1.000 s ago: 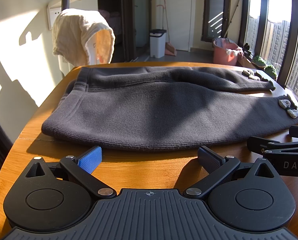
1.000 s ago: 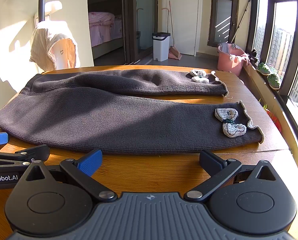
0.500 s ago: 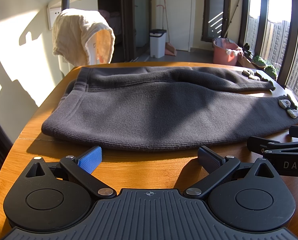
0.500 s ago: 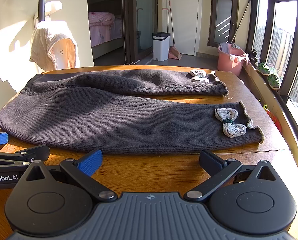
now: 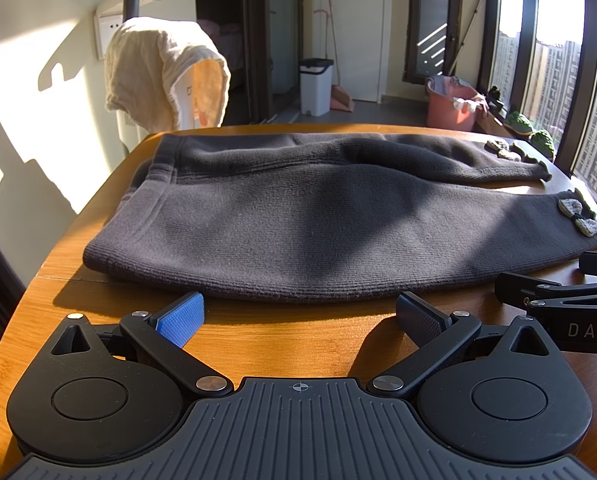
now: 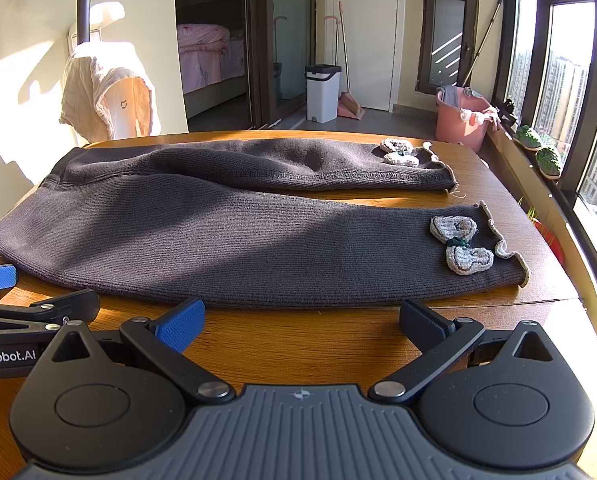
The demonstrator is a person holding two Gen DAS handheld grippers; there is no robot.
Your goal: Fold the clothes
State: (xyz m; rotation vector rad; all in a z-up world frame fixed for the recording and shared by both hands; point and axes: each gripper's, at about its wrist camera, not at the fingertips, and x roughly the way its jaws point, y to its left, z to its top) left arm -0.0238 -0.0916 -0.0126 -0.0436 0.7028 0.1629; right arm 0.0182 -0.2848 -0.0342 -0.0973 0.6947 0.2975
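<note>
A pair of dark grey knit trousers point(image 5: 298, 220) lies flat on the wooden table point(image 5: 278, 332), waistband at the left, both legs running to the right. The legs are parted: the near leg ends toward the right table edge, the far leg lies behind it, with a strip of bare, sunlit wood between them. Each cuff carries a pale grey crocheted bow; the near bow point(image 6: 460, 243) sits just inside the scalloped hem, the far bow point(image 6: 398, 152) close to the far cuff. Sunlight and shadow fall in bands across the fabric.

The left hand-held gripper point(image 5: 298, 316) rests low over the table at the near edge, its jaws spread wide, nothing between them. Its blue left pad sits just beside the near hem of the trousers; contact cannot be confirmed. The right hand-held gripper point(image 6: 300, 322) is likewise low at the near edge, jaws wide and empty, both pads near the hem of the near leg but apart from it. The two tools stand side by side, each visible at the edge of the other's view.

Beyond the table: a cream towel point(image 5: 158, 72) draped over a stand at far left, a white bin point(image 6: 322, 92) by the doorway, and a pink bucket point(image 6: 460, 122) near the windows on the right.
</note>
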